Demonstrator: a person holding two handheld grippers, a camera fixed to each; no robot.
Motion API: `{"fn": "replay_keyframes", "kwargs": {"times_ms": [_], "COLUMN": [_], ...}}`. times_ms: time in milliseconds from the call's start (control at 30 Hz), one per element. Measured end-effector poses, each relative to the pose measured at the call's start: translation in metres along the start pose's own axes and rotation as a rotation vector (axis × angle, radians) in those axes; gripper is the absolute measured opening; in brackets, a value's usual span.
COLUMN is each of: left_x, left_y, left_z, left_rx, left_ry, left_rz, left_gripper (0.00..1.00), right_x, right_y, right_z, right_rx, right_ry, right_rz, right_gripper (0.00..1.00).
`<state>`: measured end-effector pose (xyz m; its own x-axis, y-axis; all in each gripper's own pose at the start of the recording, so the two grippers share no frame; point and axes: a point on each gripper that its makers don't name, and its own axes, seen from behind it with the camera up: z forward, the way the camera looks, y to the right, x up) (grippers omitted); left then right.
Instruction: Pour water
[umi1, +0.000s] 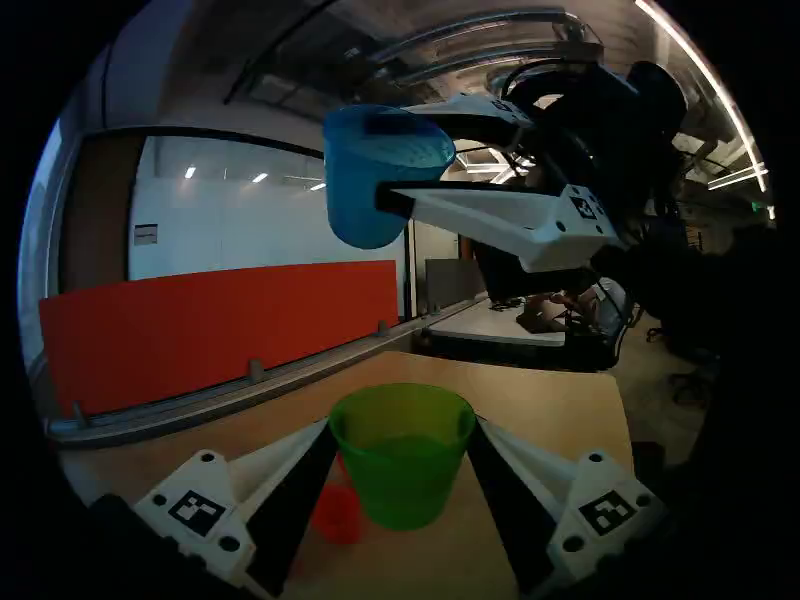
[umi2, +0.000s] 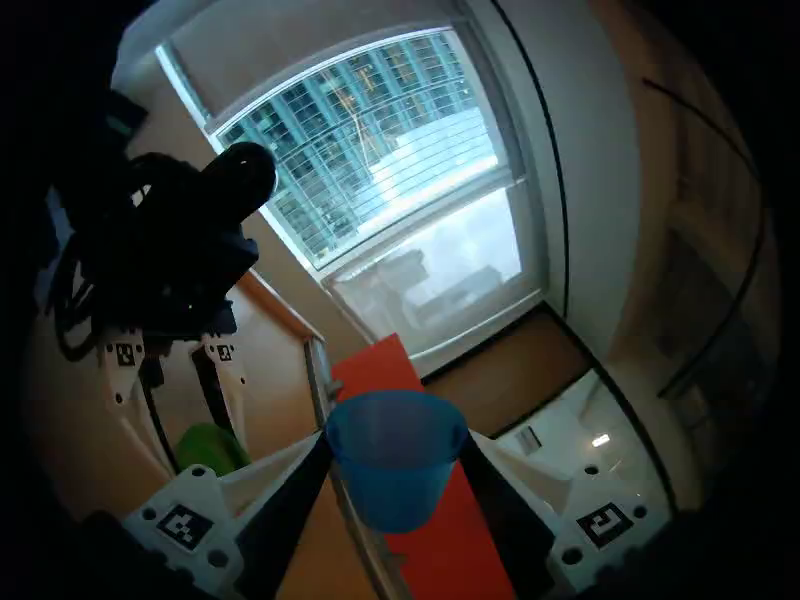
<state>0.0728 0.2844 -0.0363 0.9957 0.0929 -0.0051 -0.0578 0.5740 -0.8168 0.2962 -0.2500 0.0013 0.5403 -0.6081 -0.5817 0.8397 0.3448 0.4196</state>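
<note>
In the left gripper view my left gripper (umi1: 402, 465) is shut on a green cup (umi1: 402, 455) holding some liquid, just above the wooden table (umi1: 540, 400). Higher up, the right gripper (umi1: 385, 160) holds a blue cup (umi1: 375, 170) tipped on its side, its mouth facing right, above and a little left of the green cup. In the right gripper view my right gripper (umi2: 397, 465) is shut on the blue cup (umi2: 397, 465). The left gripper (umi2: 185, 375) and the green cup (umi2: 212, 447) show at the lower left there.
A small red cup (umi1: 338, 512) stands on the table beside the green cup, partly behind my left finger. An orange panel (umi1: 220, 325) and a rail run along the table's far edge. A large window (umi2: 400, 170) is in the right gripper view.
</note>
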Motion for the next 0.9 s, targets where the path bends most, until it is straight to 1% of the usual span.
{"fn": "replay_keyframes", "kwargs": {"times_ms": [133,300,367,500,667,767,900], "left_x": [0.002,0.003,0.003,0.003,0.004,0.004,0.004], "left_y": [0.000,-0.001,-0.001,-0.002,-0.003,-0.004,-0.005], "left_z": [-0.001,-0.002,-0.003,-0.003,-0.004,-0.004,-0.005], "left_rx": [0.003,0.007,0.008,0.010,0.018,0.021,0.025], "left_ry": [0.004,0.006,0.007,0.007,0.007,0.007,0.006], "left_rz": [-0.001,0.001,0.002,0.005,0.008,0.009,0.011], "left_gripper": [0.87,0.87,0.87,0.87,0.87,0.87,0.87], "right_x": [0.003,0.007,0.011,0.017,0.021,0.020,0.018], "right_y": [-0.004,-0.012,-0.016,-0.023,-0.032,-0.033,-0.032], "right_z": [-0.005,-0.009,-0.011,-0.014,-0.016,-0.016,-0.016], "right_rx": [0.016,0.043,0.059,0.087,0.128,0.136,0.139], "right_ry": [0.007,0.011,0.025,0.044,0.050,0.052,0.055], "right_rz": [0.132,0.314,0.382,0.501,0.655,0.732,0.811], "right_gripper": [0.90,0.90,0.90,0.90,0.90,0.90,0.90]}}
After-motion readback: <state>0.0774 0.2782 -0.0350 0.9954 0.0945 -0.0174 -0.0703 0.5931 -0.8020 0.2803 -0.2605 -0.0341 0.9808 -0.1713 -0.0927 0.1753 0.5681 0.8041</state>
